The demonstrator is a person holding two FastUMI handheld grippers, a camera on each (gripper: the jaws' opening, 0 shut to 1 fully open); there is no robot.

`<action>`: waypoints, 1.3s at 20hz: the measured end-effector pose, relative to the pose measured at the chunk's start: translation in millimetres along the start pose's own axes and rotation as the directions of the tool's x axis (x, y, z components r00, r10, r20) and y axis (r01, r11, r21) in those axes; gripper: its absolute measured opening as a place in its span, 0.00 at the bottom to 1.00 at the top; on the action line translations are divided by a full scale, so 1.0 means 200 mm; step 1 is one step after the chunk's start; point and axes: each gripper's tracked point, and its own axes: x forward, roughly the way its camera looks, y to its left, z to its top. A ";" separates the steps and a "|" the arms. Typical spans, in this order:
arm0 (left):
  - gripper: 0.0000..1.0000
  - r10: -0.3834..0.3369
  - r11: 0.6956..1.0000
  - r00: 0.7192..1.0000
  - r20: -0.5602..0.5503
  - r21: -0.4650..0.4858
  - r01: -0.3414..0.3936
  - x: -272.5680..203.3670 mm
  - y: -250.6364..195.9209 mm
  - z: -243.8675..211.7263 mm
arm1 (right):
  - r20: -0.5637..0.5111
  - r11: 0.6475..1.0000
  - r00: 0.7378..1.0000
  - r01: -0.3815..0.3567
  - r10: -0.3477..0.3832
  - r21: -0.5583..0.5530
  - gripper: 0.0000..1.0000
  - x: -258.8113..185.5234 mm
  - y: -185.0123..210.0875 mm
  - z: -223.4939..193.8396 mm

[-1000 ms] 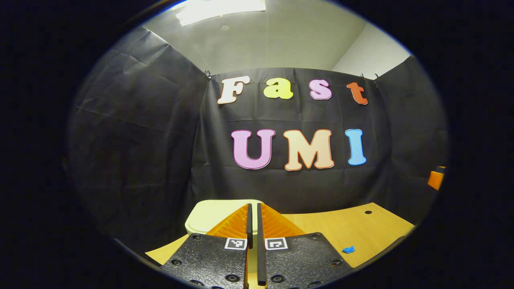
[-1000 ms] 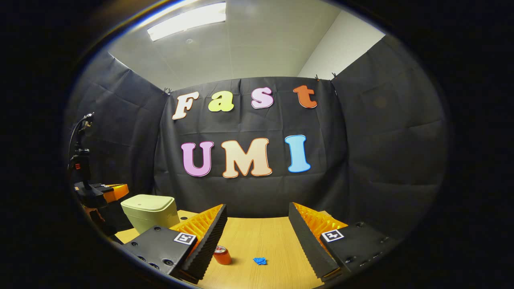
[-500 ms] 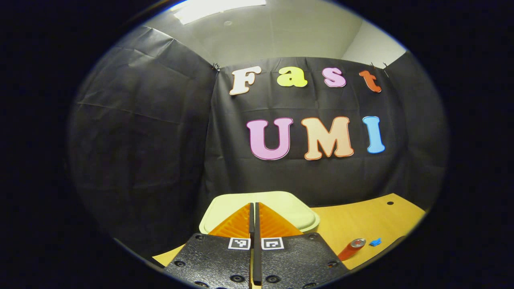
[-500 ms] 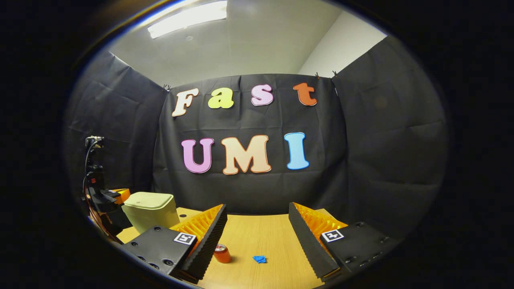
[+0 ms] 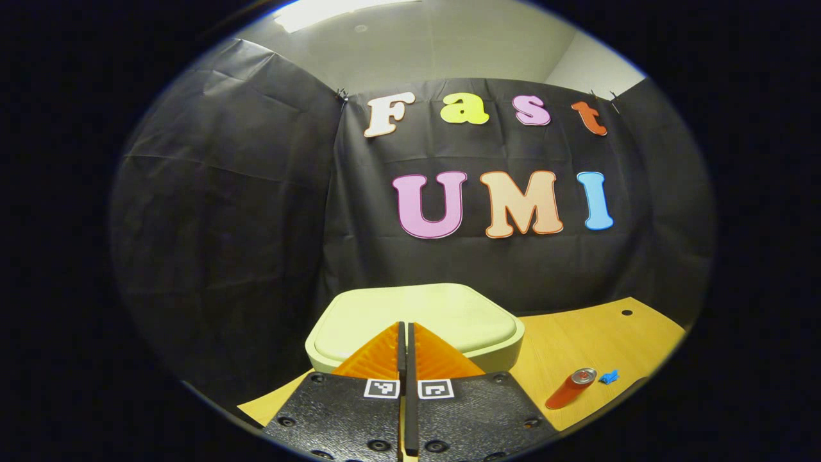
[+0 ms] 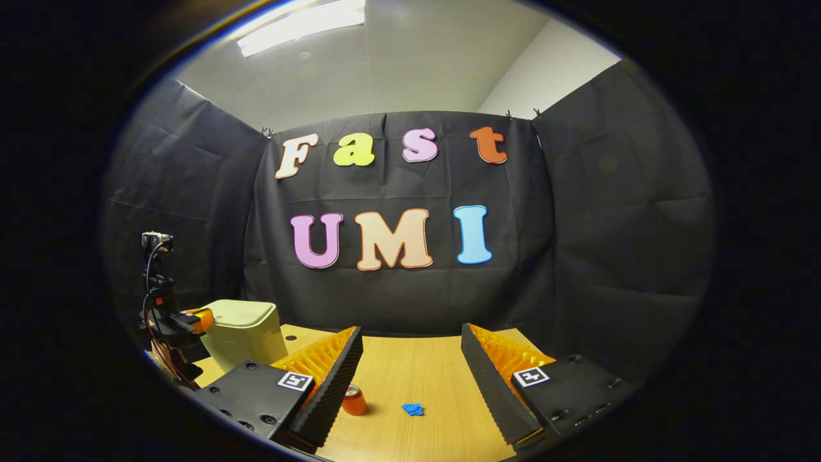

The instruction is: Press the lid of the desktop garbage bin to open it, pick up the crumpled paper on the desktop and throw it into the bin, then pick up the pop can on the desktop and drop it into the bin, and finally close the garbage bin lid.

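Note:
In the left gripper view a pale green bin (image 5: 417, 321) with its lid down stands on the wooden table (image 5: 577, 340). My left gripper (image 5: 405, 328) is shut, its tips right at the near edge of the lid. A red pop can (image 5: 569, 388) lies to the right with a small blue crumpled paper (image 5: 609, 376) beside it. In the right gripper view my right gripper (image 6: 410, 340) stands open above the table, with the can (image 6: 353, 400) and the paper (image 6: 412, 409) below between its fingers. The bin (image 6: 247, 332) stands at the left there, the left gripper (image 6: 192, 319) at its lid.
Black cloth walls close the booth at the back and on both sides. A small hole (image 5: 626, 313) marks the table's far right corner. Bare wood (image 6: 417, 372) lies between the bin and the right side.
The left gripper has come forward and down to the bin lid, which now looms larger in its view. The right gripper has barely moved and stays open.

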 end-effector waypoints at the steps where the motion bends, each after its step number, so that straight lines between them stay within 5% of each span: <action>1: 0.00 0.003 1.000 1.000 -0.001 -0.020 -0.003 0.01 0.00 0.00 | -0.004 1.000 1.000 -0.004 0.004 0.000 0.97 0.00 0.00 -0.01; 4: 0.00 0.006 0.997 1.000 -0.006 -0.078 -0.007 0.00 -0.01 0.00 | 0.002 1.000 1.000 -0.013 0.013 0.005 0.97 -0.01 0.01 0.00; 9: 0.00 -0.002 0.999 1.000 -0.030 -0.038 0.001 -0.02 -0.01 0.00 | 0.008 1.000 1.000 -0.015 0.015 0.015 0.97 -0.01 0.00 -0.02; 15: 0.00 -0.070 0.978 0.994 -0.082 -0.202 0.052 -0.05 0.00 0.02 | -0.005 0.998 0.998 -0.055 0.055 0.044 0.97 -0.01 0.05 -0.05; 22: 0.00 -0.031 0.991 0.996 -0.088 -0.131 0.019 -0.05 0.03 0.10 | 0.008 0.994 0.995 -0.098 0.098 0.046 0.97 -0.06 0.11 -0.05; 26: 0.00 -0.042 0.994 0.999 -0.001 -0.100 0.042 -0.09 0.01 0.33 | -0.012 0.994 0.995 -0.100 0.100 0.034 0.97 -0.08 0.12 -0.09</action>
